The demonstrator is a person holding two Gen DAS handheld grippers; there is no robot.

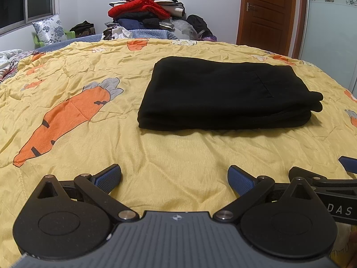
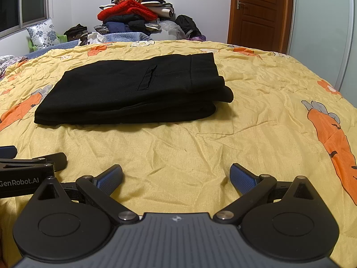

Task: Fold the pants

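Note:
Black pants (image 1: 223,93) lie folded into a thick rectangular stack on the yellow carrot-print quilt (image 1: 156,156); in the right wrist view the pants (image 2: 133,91) show a slit pocket on top. My left gripper (image 1: 174,178) is open, low over the quilt, well short of the stack's near edge, with nothing between its blue pads. My right gripper (image 2: 176,177) is also open and empty, just to the right of the left one. Each gripper appears at the edge of the other's view.
A tall heap of clothes (image 1: 145,6) with a red garment stands at the far end of the bed. A brown door (image 1: 267,13) is at the back right, a window (image 1: 22,0) and a patterned cushion (image 1: 50,30) at the back left.

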